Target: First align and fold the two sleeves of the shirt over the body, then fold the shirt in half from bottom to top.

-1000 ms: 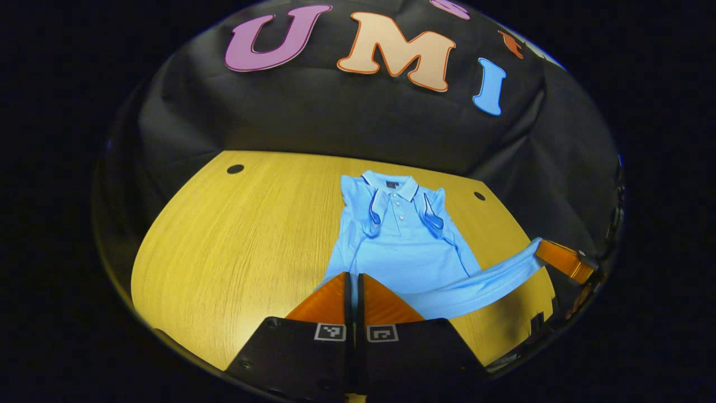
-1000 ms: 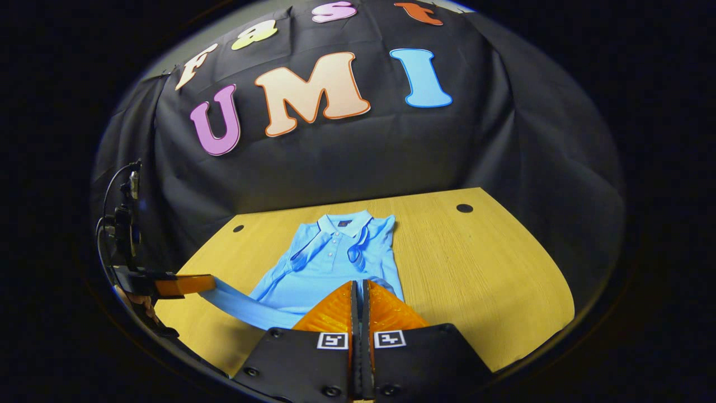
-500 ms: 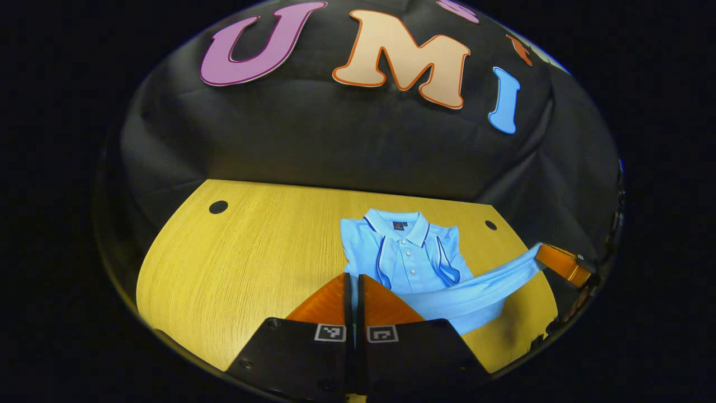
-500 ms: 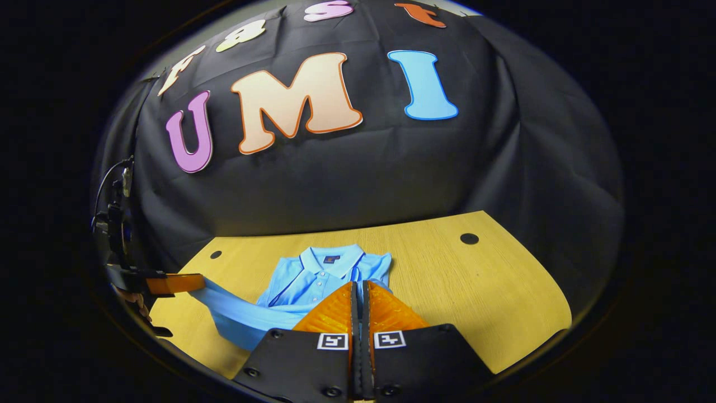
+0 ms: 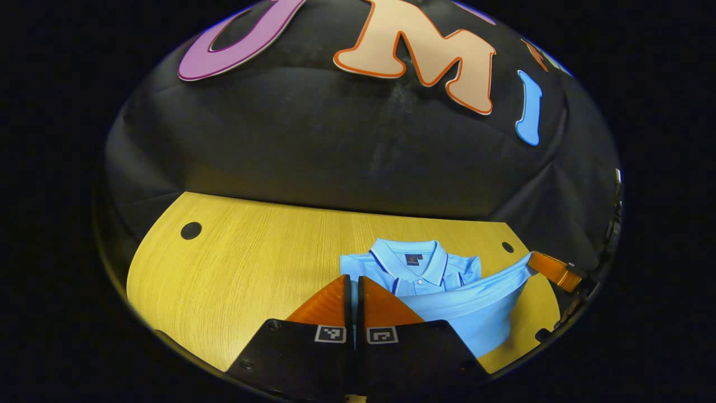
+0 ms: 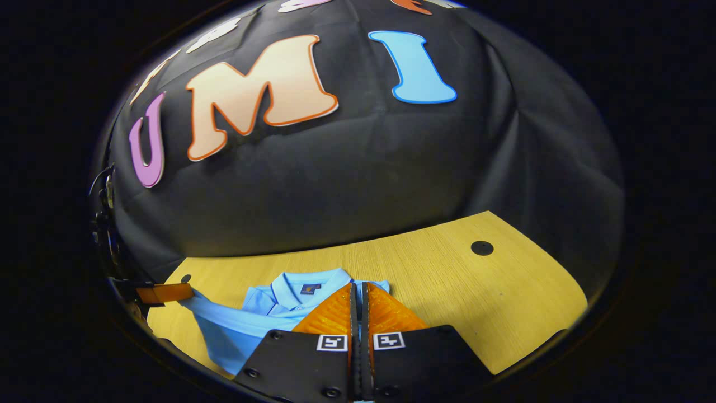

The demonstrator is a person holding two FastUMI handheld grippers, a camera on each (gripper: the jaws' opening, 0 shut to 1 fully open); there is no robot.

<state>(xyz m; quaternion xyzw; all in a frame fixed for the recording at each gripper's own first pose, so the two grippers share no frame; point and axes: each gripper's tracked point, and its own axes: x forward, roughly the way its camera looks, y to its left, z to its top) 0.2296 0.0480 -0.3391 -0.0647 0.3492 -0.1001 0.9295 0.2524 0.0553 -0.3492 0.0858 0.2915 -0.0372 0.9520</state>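
Carrying the blue polo shirt's hem toward its collar at lower centre, left gripper and right gripper, both pinched on fabric, should stay level and land edges square on the desk.

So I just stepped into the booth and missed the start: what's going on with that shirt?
A person is folding a light blue polo shirt on the wooden table. The left hand-held gripper and the right hand-held gripper each pinch a bottom corner, holding the hem raised above the body, near the collar. The bottom-to-top fold is under way but not laid down.
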